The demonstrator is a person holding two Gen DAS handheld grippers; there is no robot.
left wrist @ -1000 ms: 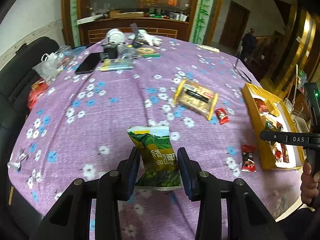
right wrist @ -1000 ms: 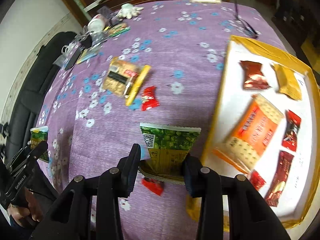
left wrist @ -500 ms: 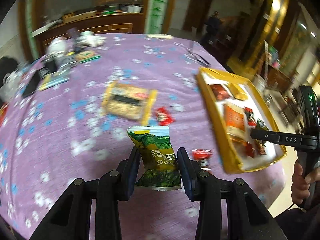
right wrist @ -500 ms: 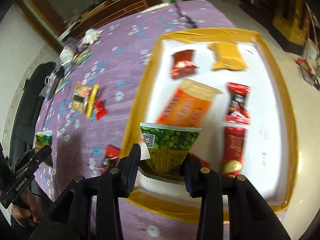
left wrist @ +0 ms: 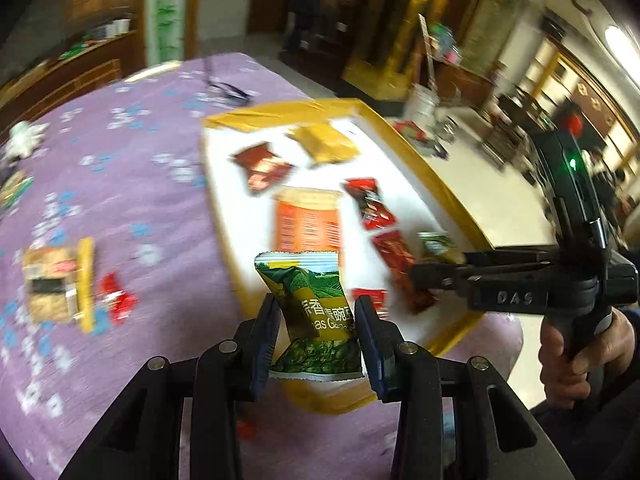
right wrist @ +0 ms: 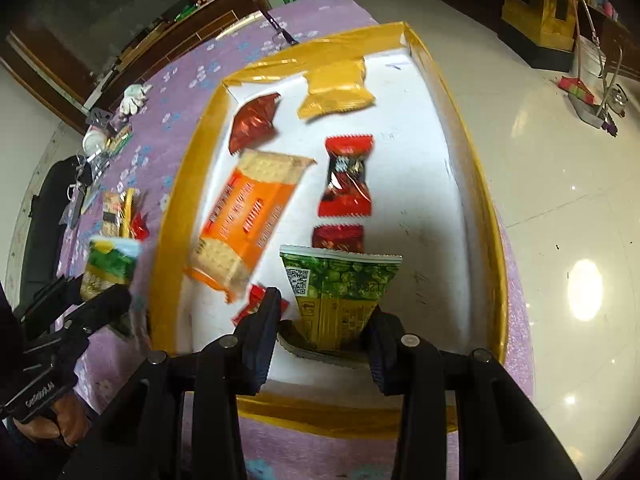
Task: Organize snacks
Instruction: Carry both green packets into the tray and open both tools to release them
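orange cracker pack (right wrist: 248, 220) lies beside red candies (right wrist: 346, 178)

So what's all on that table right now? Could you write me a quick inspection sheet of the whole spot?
Surface: round table under a purple flowered cloth.
Job's things: yellow-rimmed tray holding an orange cracker pack, a yellow packet and red candies; a cracker pack and a red candy lie on the cloth.
Clutter: white glove and small items at the far edge.
Tongs: left tongs clamp a green pea packet; right tongs clamp another green packet over the tray.
Cables: nothing seen.
Surroundings: wooden cabinets, glossy tiled floor.
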